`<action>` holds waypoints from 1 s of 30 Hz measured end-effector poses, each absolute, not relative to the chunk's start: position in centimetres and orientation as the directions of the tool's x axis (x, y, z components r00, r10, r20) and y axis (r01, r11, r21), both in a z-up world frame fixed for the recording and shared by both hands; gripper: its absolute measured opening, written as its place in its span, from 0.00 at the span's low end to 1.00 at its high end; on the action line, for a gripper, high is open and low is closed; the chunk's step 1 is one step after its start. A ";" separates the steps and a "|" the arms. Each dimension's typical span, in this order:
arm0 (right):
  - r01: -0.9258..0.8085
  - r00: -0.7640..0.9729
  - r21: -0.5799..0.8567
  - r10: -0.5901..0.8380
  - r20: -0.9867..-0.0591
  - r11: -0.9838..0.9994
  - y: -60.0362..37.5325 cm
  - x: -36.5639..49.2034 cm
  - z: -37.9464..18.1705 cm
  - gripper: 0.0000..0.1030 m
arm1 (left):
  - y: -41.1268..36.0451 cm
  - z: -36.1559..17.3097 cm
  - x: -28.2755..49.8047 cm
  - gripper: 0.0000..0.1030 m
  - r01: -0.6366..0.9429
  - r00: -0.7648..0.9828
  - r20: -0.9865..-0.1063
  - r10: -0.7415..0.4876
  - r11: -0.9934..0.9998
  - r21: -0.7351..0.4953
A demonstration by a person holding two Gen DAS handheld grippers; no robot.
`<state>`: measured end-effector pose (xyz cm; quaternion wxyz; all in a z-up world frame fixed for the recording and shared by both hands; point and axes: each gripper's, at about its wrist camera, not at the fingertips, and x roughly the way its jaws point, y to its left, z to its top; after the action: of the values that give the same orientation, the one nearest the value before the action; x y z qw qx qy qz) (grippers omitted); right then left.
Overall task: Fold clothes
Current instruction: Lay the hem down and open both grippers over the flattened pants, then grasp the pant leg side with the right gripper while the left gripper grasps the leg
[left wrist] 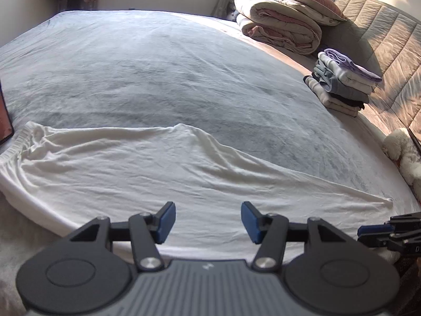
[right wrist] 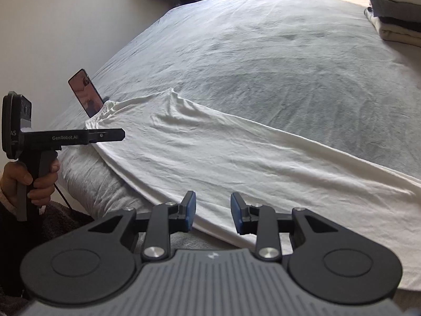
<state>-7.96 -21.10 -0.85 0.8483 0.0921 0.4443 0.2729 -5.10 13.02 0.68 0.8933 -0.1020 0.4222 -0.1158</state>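
Observation:
A white garment (left wrist: pixel 147 173) lies flat along the near edge of the grey-blue bed sheet (left wrist: pixel 158 65). Its elastic waistband (left wrist: pixel 15 142) is at the left, and it tapers to a thin end (left wrist: pixel 386 200) at the right. My left gripper (left wrist: pixel 208 221) hovers open just above its near hem with nothing between the blue pads. My right gripper (right wrist: pixel 213 210) is also open and empty, over the hem further right (right wrist: pixel 236 163). It shows in the left wrist view at the right edge (left wrist: pixel 373 230). A hand (right wrist: pixel 39 181) holds the left gripper (right wrist: pixel 119 133), seen side-on.
A stack of folded clothes (left wrist: pixel 342 84) sits at the far right near the quilted headboard (left wrist: pixel 389 42). Behind it lie a rolled duvet (left wrist: pixel 279 26) and a pillow. A plush toy (left wrist: pixel 402 152) is at the right edge, and a propped-up phone (right wrist: pixel 85 96) by the waistband.

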 end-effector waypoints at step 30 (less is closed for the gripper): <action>-0.647 0.537 -0.089 0.369 -0.758 0.757 -10.9 -9.6 -3.0 0.01 | 21.9 -4.1 -5.7 0.00 -0.316 0.576 -0.749 -0.327 0.756 -0.573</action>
<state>-9.64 -10.89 -2.97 0.8573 -0.1832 0.3789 0.2965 -5.71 21.87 -4.07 0.8162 -0.3491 0.4603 -0.0034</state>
